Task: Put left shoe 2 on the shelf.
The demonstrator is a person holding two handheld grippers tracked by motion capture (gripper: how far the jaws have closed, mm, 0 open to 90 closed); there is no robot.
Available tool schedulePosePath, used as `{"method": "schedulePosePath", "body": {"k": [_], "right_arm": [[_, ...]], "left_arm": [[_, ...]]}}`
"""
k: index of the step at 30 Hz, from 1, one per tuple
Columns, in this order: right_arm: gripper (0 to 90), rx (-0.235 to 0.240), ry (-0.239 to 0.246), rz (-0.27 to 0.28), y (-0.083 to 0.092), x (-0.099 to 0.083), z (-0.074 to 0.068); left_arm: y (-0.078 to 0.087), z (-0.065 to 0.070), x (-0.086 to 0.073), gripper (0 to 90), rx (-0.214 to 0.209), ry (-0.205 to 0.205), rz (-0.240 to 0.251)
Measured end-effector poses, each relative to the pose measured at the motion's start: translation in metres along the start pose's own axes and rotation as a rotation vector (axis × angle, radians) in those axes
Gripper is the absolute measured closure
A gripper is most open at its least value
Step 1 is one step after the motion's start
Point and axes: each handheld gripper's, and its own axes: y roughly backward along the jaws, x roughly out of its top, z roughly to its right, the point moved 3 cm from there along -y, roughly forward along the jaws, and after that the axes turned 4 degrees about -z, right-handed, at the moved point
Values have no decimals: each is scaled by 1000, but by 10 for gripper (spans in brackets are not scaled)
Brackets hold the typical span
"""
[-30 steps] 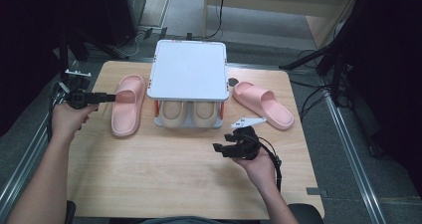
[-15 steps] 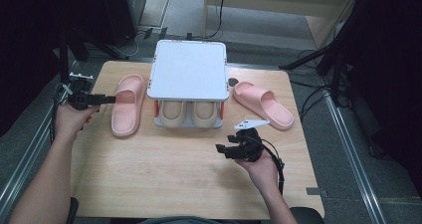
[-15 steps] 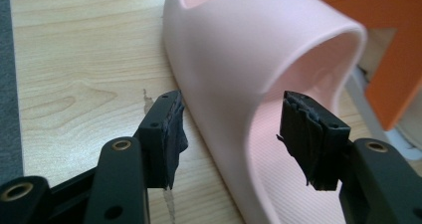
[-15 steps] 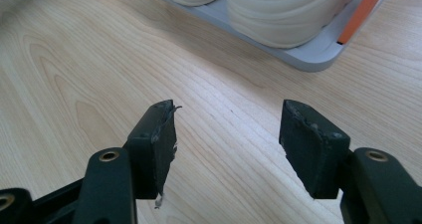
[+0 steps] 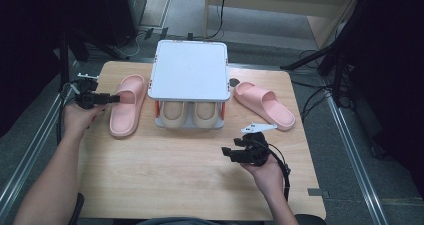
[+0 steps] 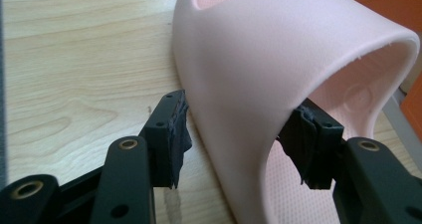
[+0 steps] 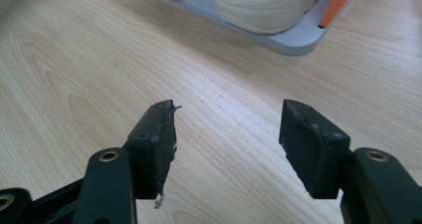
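A small grey rack with a flat white top sits toward the far middle of the wooden table, and everything else arranges itself around it. On its lower shelf stand 2 cream slippers, side by side, toes toward the person; from the right gripper view their rounded toes rest on the grey base next to an orange post.

Just left of the rack lies a pink slipper, lengthwise on the table. The left gripper reaches in from that slipper's outer side, held by the person's left hand. In the left gripper view its jaws straddle the slipper's strap, 1 pad outside the strap wall and the other tucked under the arch; the jaws are wide apart, and the outer pad sits right at the foam, though I cannot tell whether it presses.

Right of the rack a second pink slipper lies at an angle, apart from it.

In front of the rack, toward its right corner, the right gripper hangs over bare wood in the right hand, jaws spread wide with nothing between them.
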Motion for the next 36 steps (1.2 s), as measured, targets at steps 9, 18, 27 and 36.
{"method": "schedulePosePath", "body": {"k": [9, 18, 27, 36], "right_arm": [[398, -17, -17, -1, 4, -6, 2], [397, -16, -16, 2, 4, -7, 1], [397, -18, -13, 1, 5, -6, 1], [398, -5, 7, -6, 0, -1, -2]], "left_arm": [[-10, 3, 4, 517, 7, -11, -15], [-7, 5, 6, 668, 90, -23, -28], [-5, 5, 9, 805, 132, 5, -36], [9, 10, 10, 817, 122, 14, -59]]}}
